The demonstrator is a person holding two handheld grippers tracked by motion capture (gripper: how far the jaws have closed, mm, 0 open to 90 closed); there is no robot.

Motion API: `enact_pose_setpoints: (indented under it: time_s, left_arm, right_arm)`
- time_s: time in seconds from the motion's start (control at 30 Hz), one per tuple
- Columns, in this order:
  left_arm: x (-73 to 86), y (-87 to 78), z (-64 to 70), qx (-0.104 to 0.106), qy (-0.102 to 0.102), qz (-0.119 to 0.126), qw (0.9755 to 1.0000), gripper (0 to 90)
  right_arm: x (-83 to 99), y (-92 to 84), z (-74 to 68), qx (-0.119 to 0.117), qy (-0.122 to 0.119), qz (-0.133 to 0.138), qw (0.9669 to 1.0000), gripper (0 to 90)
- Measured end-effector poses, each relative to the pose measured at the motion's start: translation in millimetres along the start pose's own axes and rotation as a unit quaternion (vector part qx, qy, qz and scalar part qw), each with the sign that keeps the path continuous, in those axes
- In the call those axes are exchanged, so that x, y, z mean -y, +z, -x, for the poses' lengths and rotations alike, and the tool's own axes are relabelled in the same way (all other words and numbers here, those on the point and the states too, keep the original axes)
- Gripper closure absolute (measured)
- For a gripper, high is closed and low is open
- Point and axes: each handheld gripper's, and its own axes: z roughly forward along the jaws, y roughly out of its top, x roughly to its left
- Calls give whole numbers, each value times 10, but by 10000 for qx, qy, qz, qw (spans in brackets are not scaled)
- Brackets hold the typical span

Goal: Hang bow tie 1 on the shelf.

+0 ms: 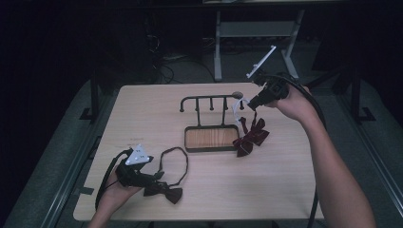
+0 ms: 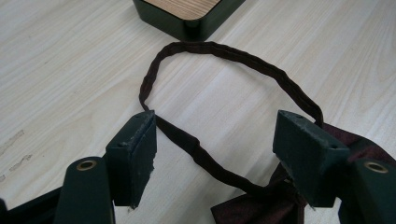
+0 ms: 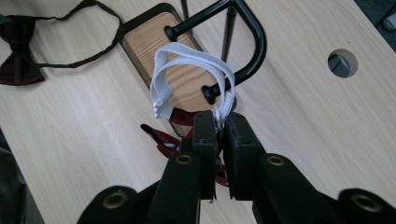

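In the high view the right gripper (image 1: 252, 105) sits at the upper right of the table, tipped down toward the black metal rack with pegs on a wooden base (image 1: 211, 137). Its jaws are clenched on the white elastic strap loop (image 1: 239, 105) of a dark red bow tie (image 1: 251, 137), which hangs below the gripper, just right of the rack's base, its lower end at the table surface. In the right gripper view the two black jaws meet at the centre of the frame, pinching the white strap (image 3: 187, 70). The loop rises from them toward the upper middle of the frame, beside the rack's curved end bar (image 3: 252, 42), with one knobbed peg (image 3: 211, 92) close behind it; whether the loop touches the peg cannot be told. Red fabric (image 3: 161, 137) shows just left of the jaws.

At the lower left of the high view the left gripper (image 1: 159, 175) lies low over the light wooden table (image 1: 285, 190), its jaws released. A second dark bow tie with a dark cord loop (image 1: 173, 166) lies flat there. In the left gripper view the cord (image 2: 210, 163) runs across the gap between the spread jaws, touching neither pad clearly, and the bow (image 2: 261, 205) lies at the lower right by the right-hand jaw.
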Motion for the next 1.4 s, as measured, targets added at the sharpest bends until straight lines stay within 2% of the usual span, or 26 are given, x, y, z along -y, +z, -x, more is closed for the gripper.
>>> enact_pose_setpoints:
  time_s: [0.43, 0.7, 1.4]
  left_arm:
    - [-3, 7, 6, 3, 29, 3, 10000, 309]
    - [-3, 12, 15, 8, 17, 19, 10000, 309]
    - [1, 30, 14, 41, 53, -59, 10000, 309]
  right_arm:
    - [16, 133, 223, 17, 394, 20, 9992, 830]
    - [57, 178, 256, 39, 480, 6, 9988, 780]
    - [263, 296, 132, -404, 272, 70, 9988, 679]
